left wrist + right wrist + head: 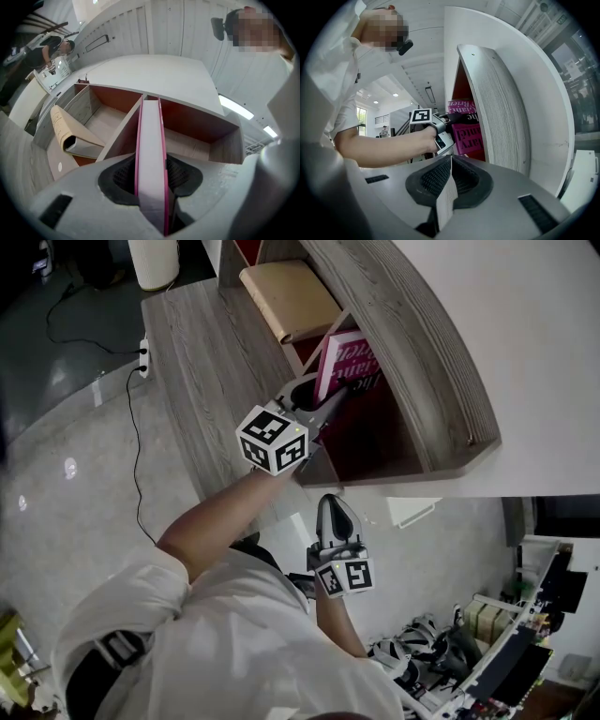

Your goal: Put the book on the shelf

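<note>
A pink book with white lettering stands upright in the right compartment of the grey wooden shelf, whose inside is red. My left gripper is shut on the book's near edge, and the pads press both covers. In the left gripper view the book runs straight ahead, just right of the shelf's divider. My right gripper hangs below the shelf's front edge, shut and holding nothing. The right gripper view shows the book in the shelf opening beyond the right gripper.
A tan binder lies in the shelf's left compartment, also seen as the binder in the left gripper view. The shelf's top board overhangs the book. A cable and wall socket lie on the floor at the left.
</note>
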`<state>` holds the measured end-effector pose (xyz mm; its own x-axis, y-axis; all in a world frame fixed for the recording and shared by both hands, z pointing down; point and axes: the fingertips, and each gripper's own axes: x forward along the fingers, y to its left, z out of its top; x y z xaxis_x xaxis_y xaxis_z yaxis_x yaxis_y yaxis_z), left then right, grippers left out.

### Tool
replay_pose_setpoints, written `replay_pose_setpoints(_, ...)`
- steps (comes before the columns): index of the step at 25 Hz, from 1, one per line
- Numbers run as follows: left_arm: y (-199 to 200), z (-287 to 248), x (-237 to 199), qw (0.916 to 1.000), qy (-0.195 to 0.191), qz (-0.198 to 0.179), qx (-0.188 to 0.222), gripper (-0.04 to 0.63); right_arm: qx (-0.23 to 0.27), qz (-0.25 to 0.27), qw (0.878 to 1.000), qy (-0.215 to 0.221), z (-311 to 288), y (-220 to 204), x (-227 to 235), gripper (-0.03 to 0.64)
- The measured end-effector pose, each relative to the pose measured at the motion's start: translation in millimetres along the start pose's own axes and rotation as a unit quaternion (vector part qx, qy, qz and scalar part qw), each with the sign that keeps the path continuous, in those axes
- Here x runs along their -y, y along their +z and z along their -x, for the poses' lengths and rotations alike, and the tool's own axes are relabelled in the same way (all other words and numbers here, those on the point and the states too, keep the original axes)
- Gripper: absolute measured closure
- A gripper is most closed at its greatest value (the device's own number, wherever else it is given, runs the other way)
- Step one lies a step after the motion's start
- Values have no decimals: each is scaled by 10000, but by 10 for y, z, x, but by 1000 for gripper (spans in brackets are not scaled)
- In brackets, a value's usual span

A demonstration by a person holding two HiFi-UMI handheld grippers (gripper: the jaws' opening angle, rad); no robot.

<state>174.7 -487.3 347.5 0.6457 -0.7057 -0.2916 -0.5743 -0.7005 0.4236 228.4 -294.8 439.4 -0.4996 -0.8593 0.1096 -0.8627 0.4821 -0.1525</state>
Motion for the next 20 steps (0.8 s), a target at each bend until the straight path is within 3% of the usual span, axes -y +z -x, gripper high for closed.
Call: replay_pose_setpoints(20,21,-61,-119,9976,-67,-681,-47,446,-80,-81,9998,-161,62,-66,55,598)
